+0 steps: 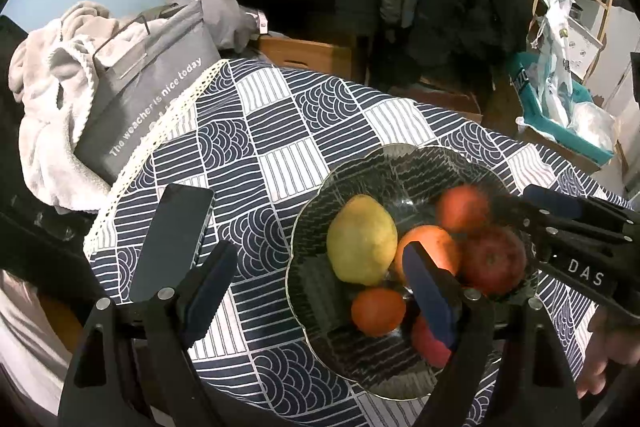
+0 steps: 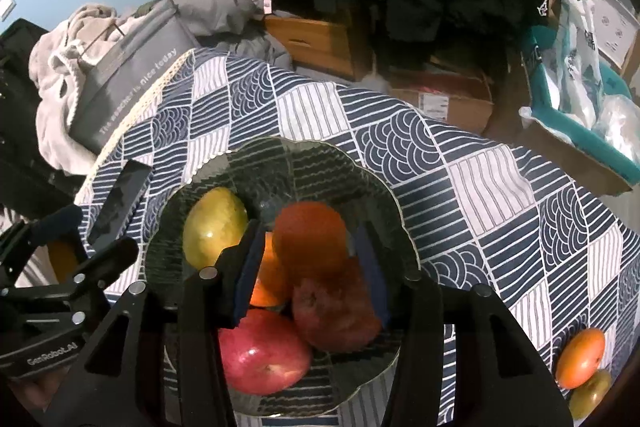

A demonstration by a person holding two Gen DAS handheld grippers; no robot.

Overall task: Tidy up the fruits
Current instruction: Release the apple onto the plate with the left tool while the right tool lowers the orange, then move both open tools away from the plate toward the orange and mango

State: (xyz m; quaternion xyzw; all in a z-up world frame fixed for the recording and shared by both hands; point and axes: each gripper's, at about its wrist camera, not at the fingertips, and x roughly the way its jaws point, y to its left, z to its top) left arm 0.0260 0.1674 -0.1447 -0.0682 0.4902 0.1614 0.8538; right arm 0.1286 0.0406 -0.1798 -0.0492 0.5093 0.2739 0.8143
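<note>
**Fruit in the bowl, seen from both wrists.** The glass bowl [image 1: 404, 157] stands on the table [image 1: 280, 131], which has a blue-and-white patterned cloth. In the bowl lie a yellow fruit [image 1: 362, 241], a small orange [image 1: 378, 311], a larger orange [image 1: 430, 247], a dark red apple [image 1: 494, 259] and a brighter red apple [image 2: 260, 351] at the near rim.

A sixth fruit, the blurred orange [image 2: 310, 239], sits on top of the pile between the jaws of my right gripper [image 2: 310, 267]. These jaws stand narrow, with a gap visible on each side of the fruit, so the pads do not press on it.

My left gripper [image 1: 320, 291] hangs over the bowl's near left side, jaws wide and holding nothing.

Two loose fruits remain on the cloth well to the right of the bowl, an orange-red one [image 2: 580, 357] touching a green one [image 2: 590, 393]. A phone [image 1: 172, 239] lies left of the bowl. Beyond the table's far left edge are a grey bag [image 1: 148, 99] and a pale blanket [image 1: 44, 99].
</note>
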